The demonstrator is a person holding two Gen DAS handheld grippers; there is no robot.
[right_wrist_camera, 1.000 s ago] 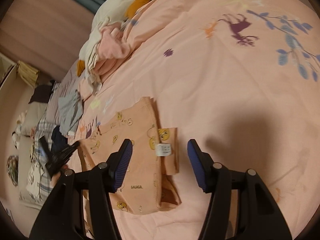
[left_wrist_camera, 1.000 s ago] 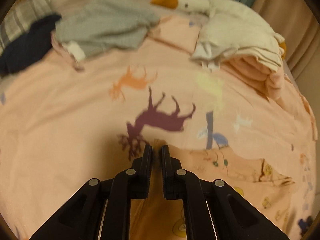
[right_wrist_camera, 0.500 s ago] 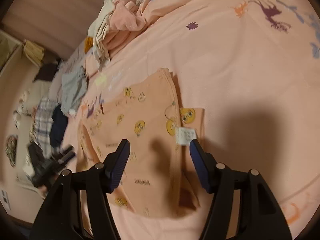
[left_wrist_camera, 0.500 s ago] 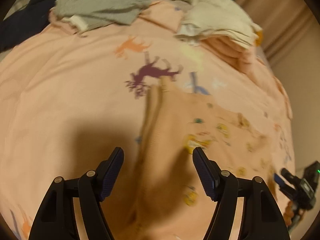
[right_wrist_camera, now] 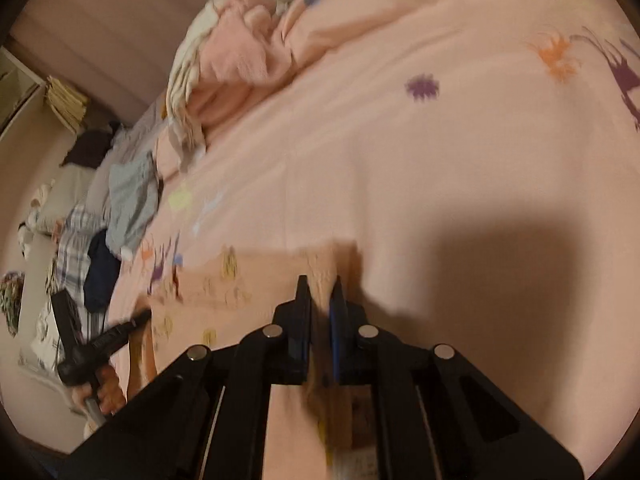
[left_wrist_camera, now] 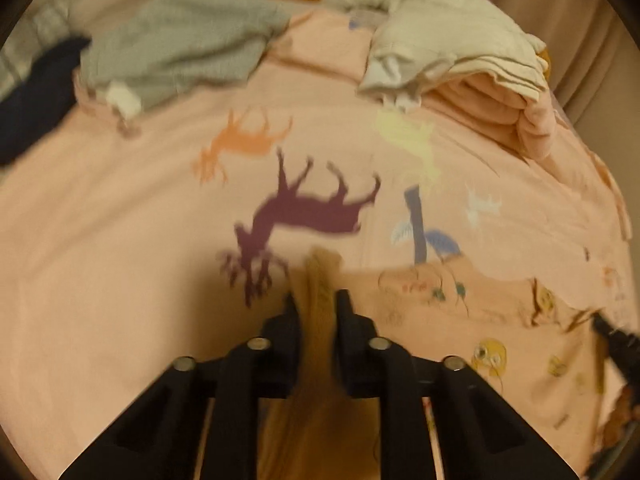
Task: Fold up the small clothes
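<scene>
Left wrist view: left tool (left_wrist_camera: 314,300) is closing, a ridge of the peach garment (left_wrist_camera: 460,320) pinched between its jaws on the bed (left_wrist_camera: 120,240). Right tool (right_wrist_camera: 320,286) is clenched on the garment's other edge. Everything is motion-blurred.

The bedsheet (left_wrist_camera: 120,240) was soft matt cotton-like cloth, smooth but for faint creases, with flat printed animals. The small peach garment (left_wrist_camera: 480,320) looked like thin matt knit cloth, and the grey garment (left_wrist_camera: 180,52) at the far left had a rougher, woven look. The left gripper (left_wrist_camera: 314,304) and right gripper (right_wrist_camera: 320,288) were matt black plastic with shiny metal pins.
</scene>
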